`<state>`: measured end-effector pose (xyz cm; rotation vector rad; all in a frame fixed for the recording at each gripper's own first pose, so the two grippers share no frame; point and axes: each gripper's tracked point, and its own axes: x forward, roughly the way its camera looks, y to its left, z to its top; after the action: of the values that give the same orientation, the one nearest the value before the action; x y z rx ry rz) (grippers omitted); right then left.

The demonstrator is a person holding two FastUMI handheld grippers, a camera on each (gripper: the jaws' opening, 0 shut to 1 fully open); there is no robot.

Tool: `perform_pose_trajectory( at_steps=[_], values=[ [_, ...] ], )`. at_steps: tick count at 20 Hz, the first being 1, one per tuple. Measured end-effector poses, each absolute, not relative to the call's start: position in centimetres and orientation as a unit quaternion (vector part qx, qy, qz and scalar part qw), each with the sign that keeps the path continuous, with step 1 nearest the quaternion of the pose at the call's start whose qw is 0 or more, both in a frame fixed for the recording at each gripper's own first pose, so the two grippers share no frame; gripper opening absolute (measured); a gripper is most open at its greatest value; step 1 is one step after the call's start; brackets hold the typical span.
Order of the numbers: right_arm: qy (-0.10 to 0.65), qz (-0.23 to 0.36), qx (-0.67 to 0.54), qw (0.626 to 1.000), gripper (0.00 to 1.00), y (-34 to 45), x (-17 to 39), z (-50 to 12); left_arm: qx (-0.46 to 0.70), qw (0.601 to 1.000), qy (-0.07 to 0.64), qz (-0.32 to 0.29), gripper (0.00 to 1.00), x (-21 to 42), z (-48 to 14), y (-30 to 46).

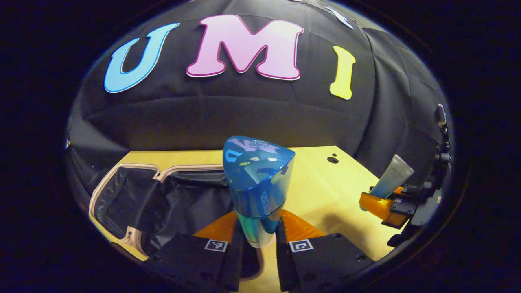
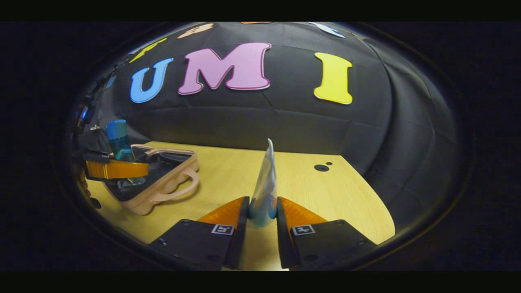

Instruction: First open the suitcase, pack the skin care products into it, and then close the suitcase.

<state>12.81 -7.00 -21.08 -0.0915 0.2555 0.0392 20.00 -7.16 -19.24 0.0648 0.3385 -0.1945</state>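
A blue bottle (image 1: 257, 187) with a broad blue cap stands upright between my left gripper's (image 1: 259, 234) fingers, which are shut on its lower body. It hovers beside the open pink suitcase (image 1: 122, 191) with its dark lining, lying to the left. My right gripper (image 2: 262, 215) is shut on a pale squeeze tube (image 2: 265, 185) held upright, edge on. In the left gripper view that tube (image 1: 391, 177) and the right gripper (image 1: 386, 205) show at the far right. The right gripper view has the blue bottle (image 2: 119, 144) and left gripper (image 2: 116, 169) over the suitcase (image 2: 163, 181).
A light wooden table (image 2: 317, 195) carries everything, with a round cable hole (image 2: 321, 167) near its back right. The suitcase has a pink handle (image 2: 191, 183) on the side facing the table's middle. Black cloth walls close the back and sides.
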Motion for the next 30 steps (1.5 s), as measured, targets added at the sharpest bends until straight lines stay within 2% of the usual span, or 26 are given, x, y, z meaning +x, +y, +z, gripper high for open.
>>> perform_pose_trajectory(
  at_steps=[3, 4, 5, 6, 10, 11, 12, 14, 15, 20, 25, 26, 29, 30],
  values=[
    [0.120, 0.044, -0.036, 0.991, 0.36, -4.8, 12.6, -20.1, 0.038, 0.974, 0.213, -0.058, 0.40, 20.1, -20.4, -2.0],
    [0.118, 0.052, -0.034, 0.991, 0.31, -4.1, 12.6, -19.7, 0.043, 0.971, 0.230, -0.047, 0.40, 19.9, -20.9, -0.4],
    [0.116, 0.058, -0.031, 0.991, 0.31, -3.5, 12.5, -19.4, 0.037, 0.967, 0.247, -0.047, 0.40, 20.0, -21.6, 0.6],
    [0.113, 0.062, -0.029, 0.991, 0.36, -3.1, 12.4, -19.0, 0.029, 0.962, 0.267, -0.044, 0.40, 20.1, -22.3, 1.5],
    [0.106, 0.081, 0.017, 0.991, 0.36, -0.6, 12.1, -17.2, 0.007, 0.932, 0.360, -0.039, 0.41, 20.8, -26.1, 3.2],
    [0.108, 0.089, 0.014, 0.990, 0.36, 0.1, 12.0, -16.9, 0.006, 0.926, 0.376, -0.042, 0.43, 20.9, -26.7, 3.3],
    [0.107, 0.096, 0.009, 0.990, 0.36, 0.8, 11.9, -16.7, 0.010, 0.921, 0.388, -0.040, 0.40, 21.1, -27.3, 3.7],
    [0.106, 0.111, 0.012, 0.988, 0.36, 2.3, 11.6, -16.2, 0.010, 0.904, 0.425, -0.043, 0.41, 21.3, -28.0, 3.8],
    [0.107, 0.118, 0.017, 0.987, 0.36, 3.2, 11.5, -16.1, 0.003, 0.892, 0.450, -0.044, 0.44, 21.1, -28.4, 3.8],
    [0.105, 0.144, 0.026, 0.984, 0.36, 6.4, 10.8, -14.7, -0.023, 0.823, 0.566, -0.049, 0.40, 20.6, -30.6, 4.3],
    [0.107, 0.157, 0.024, 0.981, 0.36, 8.3, 10.4, -14.3, -0.012, 0.808, 0.588, -0.033, 0.41, 21.3, -30.5, 4.3],
    [0.108, 0.158, 0.022, 0.981, 0.36, 8.5, 10.4, -14.2, -0.008, 0.809, 0.587, -0.030, 0.39, 21.2, -30.4, 4.4],
    [0.112, 0.158, 0.020, 0.981, 0.36, 9.5, 10.7, -13.9, -0.005, 0.854, 0.519, -0.030, 0.49, 22.5, -27.6, 4.3],
    [0.114, 0.158, 0.018, 0.981, 0.36, 10.0, 10.9, -13.8, -0.006, 0.872, 0.489, -0.033, 0.58, 22.5, -25.9, 4.4]
  ],
)
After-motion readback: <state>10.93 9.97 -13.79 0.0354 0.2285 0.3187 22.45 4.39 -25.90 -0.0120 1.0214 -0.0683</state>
